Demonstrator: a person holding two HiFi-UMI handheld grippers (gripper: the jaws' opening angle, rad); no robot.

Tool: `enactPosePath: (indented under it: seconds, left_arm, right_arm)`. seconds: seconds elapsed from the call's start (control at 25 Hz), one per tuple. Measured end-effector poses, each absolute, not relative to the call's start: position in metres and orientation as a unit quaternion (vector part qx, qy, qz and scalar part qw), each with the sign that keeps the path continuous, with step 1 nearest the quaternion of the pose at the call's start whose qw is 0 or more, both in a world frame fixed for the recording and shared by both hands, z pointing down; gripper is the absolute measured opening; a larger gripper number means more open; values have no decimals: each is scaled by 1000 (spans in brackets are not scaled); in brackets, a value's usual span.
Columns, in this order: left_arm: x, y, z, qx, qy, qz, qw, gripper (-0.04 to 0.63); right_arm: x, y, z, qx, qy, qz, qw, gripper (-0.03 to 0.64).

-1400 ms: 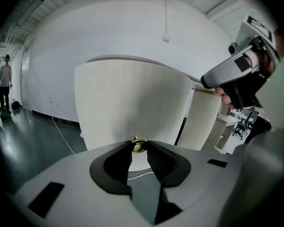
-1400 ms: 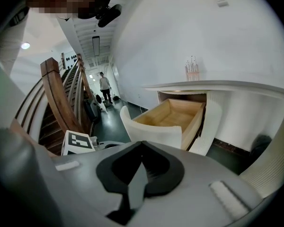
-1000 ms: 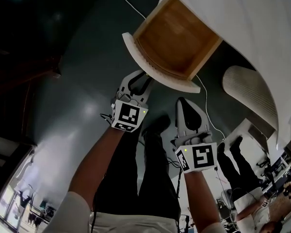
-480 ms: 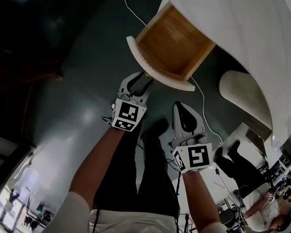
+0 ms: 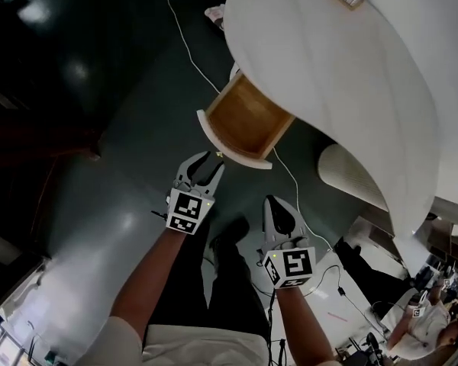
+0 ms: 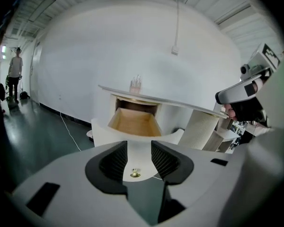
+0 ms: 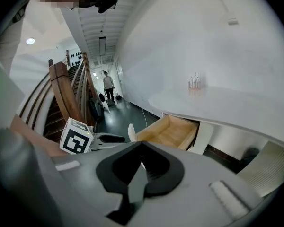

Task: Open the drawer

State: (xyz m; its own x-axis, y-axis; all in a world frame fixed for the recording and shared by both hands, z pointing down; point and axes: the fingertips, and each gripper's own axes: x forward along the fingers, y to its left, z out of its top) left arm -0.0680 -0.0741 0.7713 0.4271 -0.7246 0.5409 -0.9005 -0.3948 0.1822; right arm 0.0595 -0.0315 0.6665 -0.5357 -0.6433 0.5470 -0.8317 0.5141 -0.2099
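There is one drawer (image 5: 244, 120), one white table (image 5: 351, 75), one white cord (image 5: 185, 40) and one ribbed stand (image 5: 351, 178). There are two grippers: a left gripper (image 5: 204, 162) and a right gripper (image 5: 275, 203).

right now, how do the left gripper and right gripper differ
Jaws: on the left gripper they have just been opening and stand apart; on the right gripper they meet at the tips. Place: the left gripper sits just short of the drawer front, its knob showing in the gap, ungripped; the right gripper hangs further back. Both hold nothing.
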Motion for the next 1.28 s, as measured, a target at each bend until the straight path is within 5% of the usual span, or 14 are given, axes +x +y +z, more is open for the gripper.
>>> enactPosePath:
  seconds: [0.6,1.28]
  left_arm:
    - [-68,-75,598,820,-491,185,229,112]
    - [-83,-85,445,844,-471,155,205,77]
  right_arm:
    - [88,-38,493,485,-826,251,139,11]
    - [110,-61,360,513,-832,151,151,11]
